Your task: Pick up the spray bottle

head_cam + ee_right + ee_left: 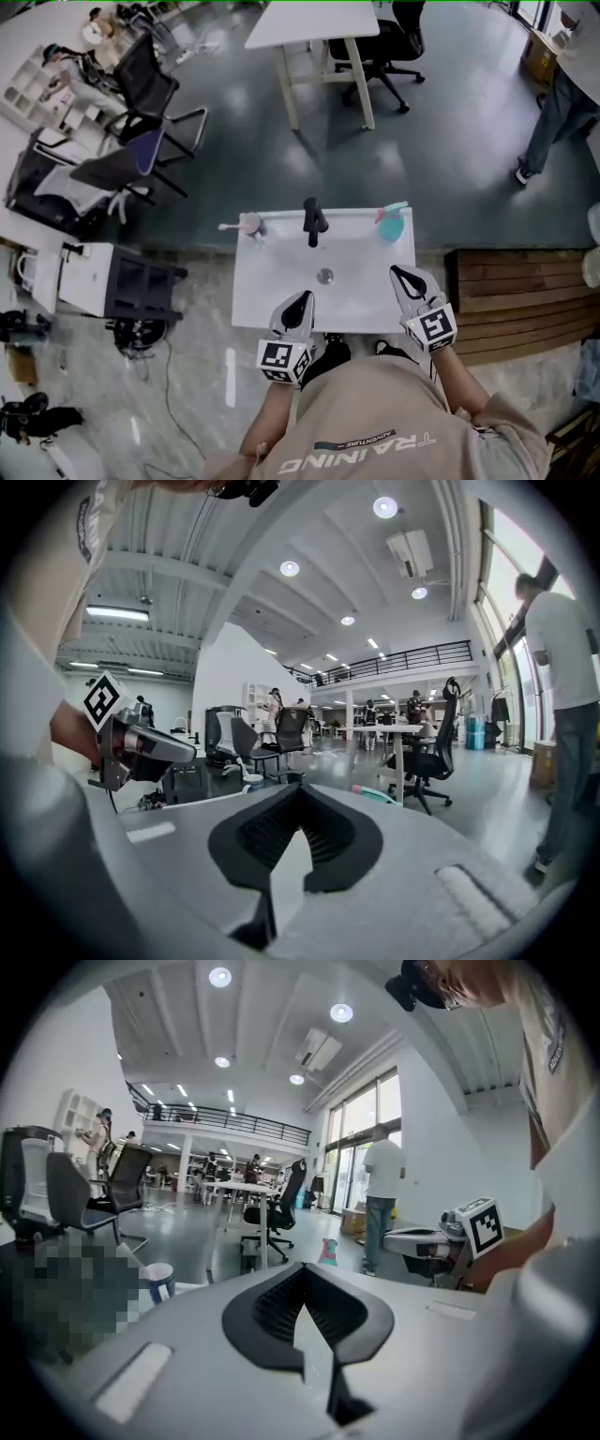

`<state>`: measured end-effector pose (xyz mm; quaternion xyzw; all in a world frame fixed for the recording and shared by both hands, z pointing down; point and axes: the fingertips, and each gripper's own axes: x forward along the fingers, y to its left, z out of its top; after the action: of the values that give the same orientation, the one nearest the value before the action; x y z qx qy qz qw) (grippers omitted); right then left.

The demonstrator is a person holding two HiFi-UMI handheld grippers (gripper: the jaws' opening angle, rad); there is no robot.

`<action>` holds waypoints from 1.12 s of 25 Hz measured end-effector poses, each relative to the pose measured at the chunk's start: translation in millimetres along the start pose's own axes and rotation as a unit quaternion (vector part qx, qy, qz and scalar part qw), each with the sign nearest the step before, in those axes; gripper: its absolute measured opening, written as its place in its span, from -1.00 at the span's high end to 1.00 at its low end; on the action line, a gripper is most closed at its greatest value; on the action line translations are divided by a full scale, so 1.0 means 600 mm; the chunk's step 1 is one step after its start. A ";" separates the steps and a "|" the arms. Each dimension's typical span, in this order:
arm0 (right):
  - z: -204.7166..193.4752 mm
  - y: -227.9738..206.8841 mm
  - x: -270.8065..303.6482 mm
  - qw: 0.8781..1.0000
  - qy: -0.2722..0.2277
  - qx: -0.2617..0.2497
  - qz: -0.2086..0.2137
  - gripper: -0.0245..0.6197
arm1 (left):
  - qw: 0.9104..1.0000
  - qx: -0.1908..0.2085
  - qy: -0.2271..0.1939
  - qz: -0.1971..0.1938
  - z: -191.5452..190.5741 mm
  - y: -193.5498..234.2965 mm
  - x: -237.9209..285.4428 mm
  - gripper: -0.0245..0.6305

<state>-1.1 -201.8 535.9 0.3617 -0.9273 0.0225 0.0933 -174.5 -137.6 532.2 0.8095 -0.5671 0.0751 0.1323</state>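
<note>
The spray bottle [391, 223], teal with a pink head, stands on the far right corner of the white basin [281, 291]. In the left gripper view the spray bottle [328, 1252] shows small beyond the jaws; in the right gripper view only the teal top of the spray bottle [377, 795] peeks over the jaws. My left gripper [299, 302] hovers over the basin's near left edge, shut and empty. My right gripper [404, 275] is at the near right edge, well short of the bottle, shut with nothing held. Each gripper view shows its own jaws closed: left gripper [302, 1267], right gripper [298, 787].
A black faucet [314, 222] rises at the basin's far middle, with a drain [325, 276] below it. A cup [250, 225] holding a toothbrush stands at the far left corner. Office chairs [141, 122], a white table [319, 37] and a standing person [553, 112] lie beyond.
</note>
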 end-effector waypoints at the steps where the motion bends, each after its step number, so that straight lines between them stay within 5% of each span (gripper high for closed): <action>1: 0.005 -0.005 0.007 1.000 -0.001 0.004 -0.019 0.92 | 1.000 0.007 -0.002 -0.018 0.007 0.008 0.013 0.88; 13: 0.008 -0.023 -0.002 0.982 0.019 0.034 -0.185 0.92 | 0.985 0.046 0.001 -0.164 0.027 0.042 0.098 0.88; 28: 0.001 -0.087 0.004 0.981 0.022 0.028 -0.192 0.91 | 0.987 0.051 0.013 -0.154 0.044 0.015 0.113 0.88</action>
<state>32.4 -241.9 534.5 0.5347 -0.8374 0.0380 0.1065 -160.1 -209.2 526.4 0.8919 -0.4291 0.0930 0.1087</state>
